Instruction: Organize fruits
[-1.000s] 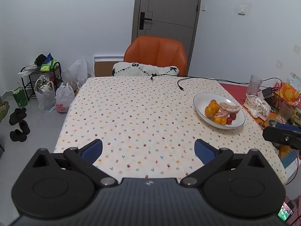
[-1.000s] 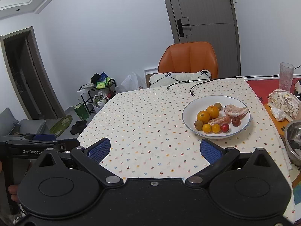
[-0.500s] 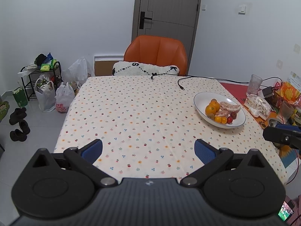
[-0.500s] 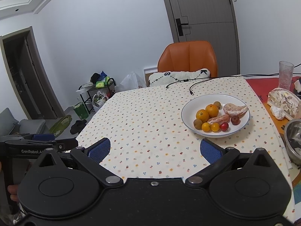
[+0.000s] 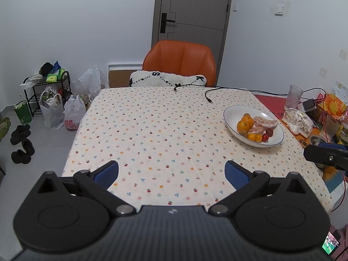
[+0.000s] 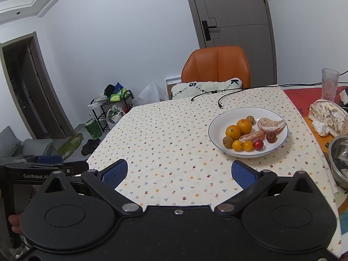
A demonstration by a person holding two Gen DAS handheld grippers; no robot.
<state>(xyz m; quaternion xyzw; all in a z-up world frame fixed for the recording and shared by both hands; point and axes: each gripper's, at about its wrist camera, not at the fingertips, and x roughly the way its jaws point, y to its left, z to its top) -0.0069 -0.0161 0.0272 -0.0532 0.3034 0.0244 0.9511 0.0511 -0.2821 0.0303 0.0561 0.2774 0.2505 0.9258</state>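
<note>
- Fruits (image 6: 248, 133) lie together in the white plate (image 6: 280, 119) on the bench (image 5: 152, 130), right of centre; this fits either a finished gathering or a sorting about to start.
- Left tool (image 5: 171, 174) and right tool (image 6: 178, 174) hover near the bench's front edge, jaws spread wide, holding nothing.
- Right wrist view alone separates each piece: oranges, peeled segments, small red fruit.
- Left wrist view alone shows shoes (image 5: 20, 143) on the floor.

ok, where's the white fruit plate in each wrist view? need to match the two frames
Left wrist: white plate sits right of centre, at the table's right side.
Right wrist: plate sits right of centre, ahead of the right finger.
Shared landmark: the orange chair behind the table's far edge.
</note>
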